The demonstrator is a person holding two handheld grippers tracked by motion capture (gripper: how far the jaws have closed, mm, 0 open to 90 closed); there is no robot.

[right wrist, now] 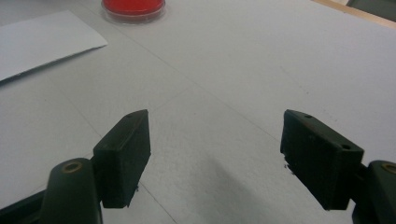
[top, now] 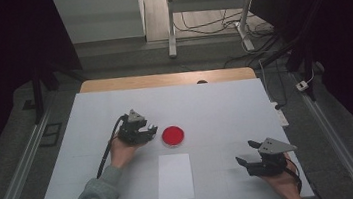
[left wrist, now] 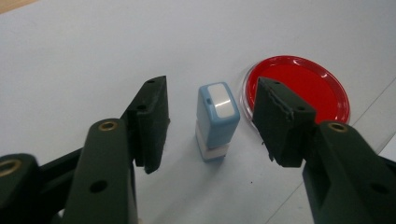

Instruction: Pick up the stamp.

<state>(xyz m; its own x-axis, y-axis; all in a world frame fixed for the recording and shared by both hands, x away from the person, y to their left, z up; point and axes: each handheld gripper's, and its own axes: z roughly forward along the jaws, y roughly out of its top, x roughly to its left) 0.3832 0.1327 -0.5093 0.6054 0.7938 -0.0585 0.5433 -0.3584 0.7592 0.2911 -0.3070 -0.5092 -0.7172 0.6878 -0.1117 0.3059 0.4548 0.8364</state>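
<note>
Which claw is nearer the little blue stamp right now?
Left. The left claw straddles the blue stamp, jaws not touching it; the right claw sits far off near the table's right edge.

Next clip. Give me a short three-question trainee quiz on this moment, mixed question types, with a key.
1. True or false: the left hand-held gripper already presses on the blue stamp.
2. What lies beside the stamp? A) red ink pad B) green cup C) scissors
3. What is between the jaws of the right hand-held gripper?

Key: 1. False, gaps show on both sides. 2. A. 3. Nothing, just bare table.
</note>
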